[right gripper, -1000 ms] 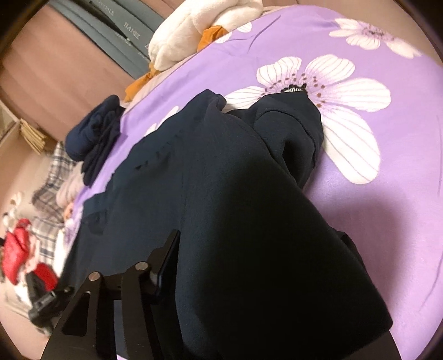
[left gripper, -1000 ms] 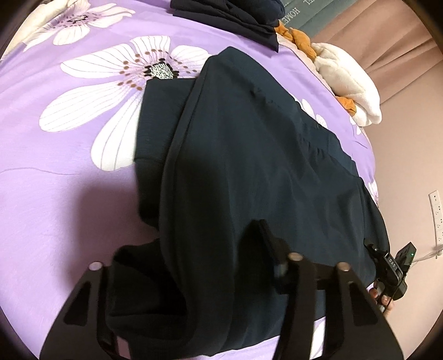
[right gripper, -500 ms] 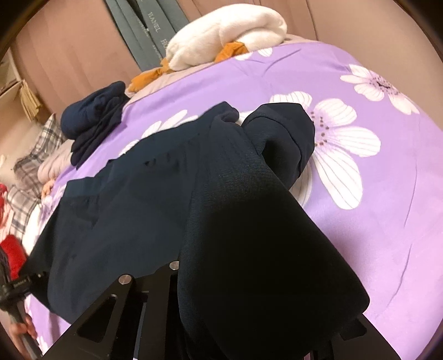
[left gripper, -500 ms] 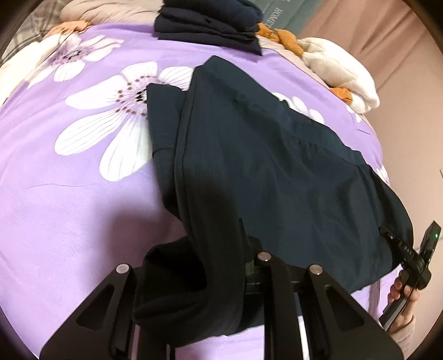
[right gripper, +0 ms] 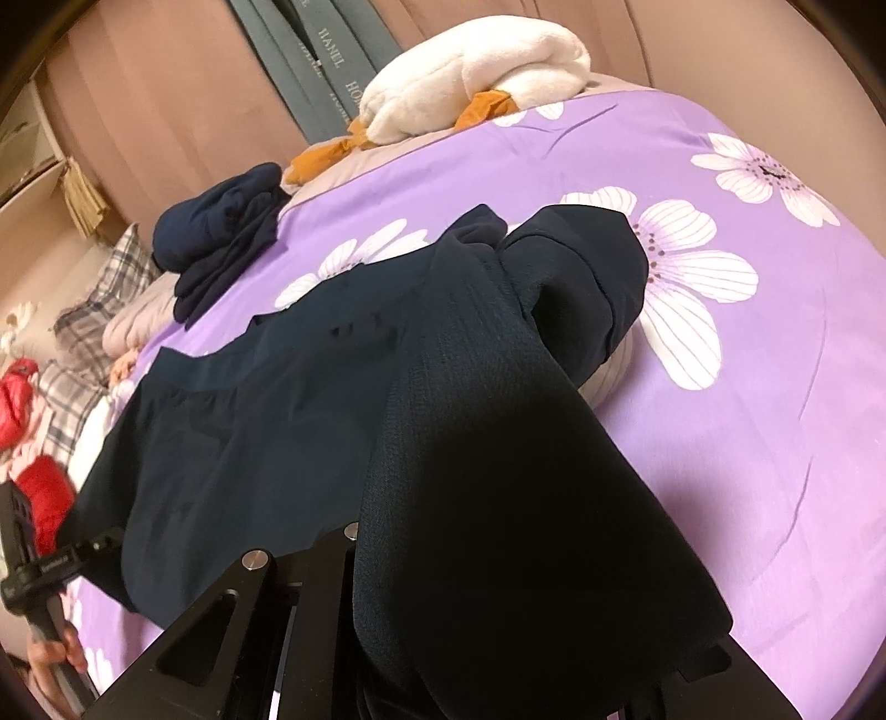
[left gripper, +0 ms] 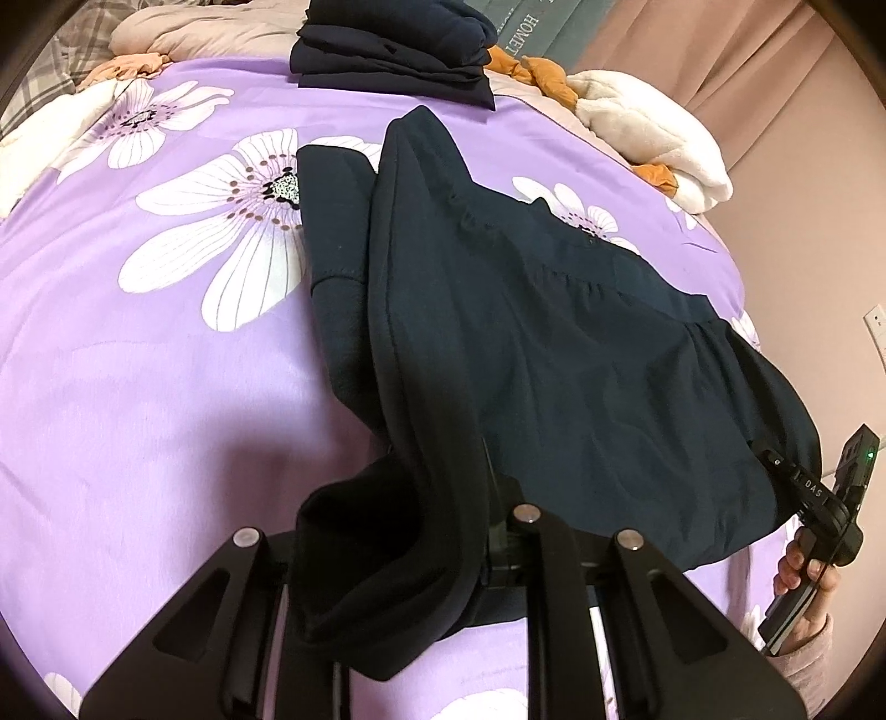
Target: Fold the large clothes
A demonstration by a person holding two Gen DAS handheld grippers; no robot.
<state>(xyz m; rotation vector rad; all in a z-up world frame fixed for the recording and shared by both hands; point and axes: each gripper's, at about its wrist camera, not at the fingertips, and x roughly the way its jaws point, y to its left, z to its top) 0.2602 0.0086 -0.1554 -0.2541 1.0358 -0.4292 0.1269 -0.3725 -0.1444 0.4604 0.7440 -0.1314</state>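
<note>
Dark navy garment (left gripper: 554, 343) spread across the purple flowered bedspread (left gripper: 138, 387), one edge lifted off it and draped over both grippers. Left gripper (left gripper: 443, 531) pressed together on a bunched fold of the garment near its lower corner; right gripper (right gripper: 443, 554) likewise pinching the garment's raised edge, its fingers mostly buried under the cloth hanging over them, and its handle gripped by a hand (left gripper: 808, 581) at the bed's edge in the left view. Farther back on the bed, apart from the garment, a folded stack of dark clothes (left gripper: 393, 50) and a white plush toy (right gripper: 476, 72).
</note>
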